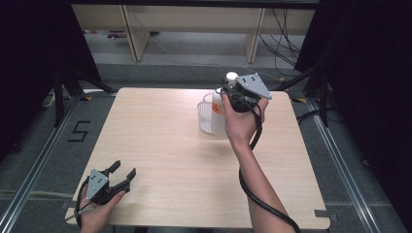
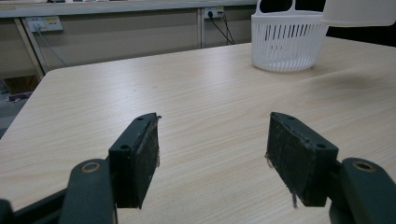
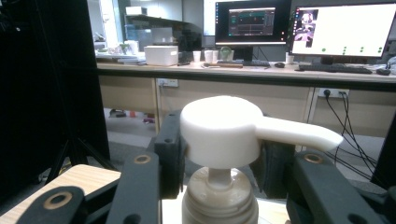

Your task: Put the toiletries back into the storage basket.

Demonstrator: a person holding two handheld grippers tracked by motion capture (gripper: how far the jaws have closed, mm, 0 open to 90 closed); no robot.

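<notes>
The step in hand looks like carrying a pump bottle (image 1: 219, 104) to or from the white basket (image 1: 206, 116) near the desk's (image 1: 170, 160) far edge, right of its middle. The right claw (image 1: 232, 97) pinches the bottle just below its white pump head (image 3: 219, 133), one jaw on each side of the neck, with the spout pointing off to the right in the right gripper view. The bottle hangs above or just beside the basket; I cannot tell whether its base rests in it. The next move likely calls for holding the bottle upright and clear of the basket rim. The left claw (image 1: 121, 174) rests spread and empty near the desk's near left corner, well apart from the basket.
</notes>
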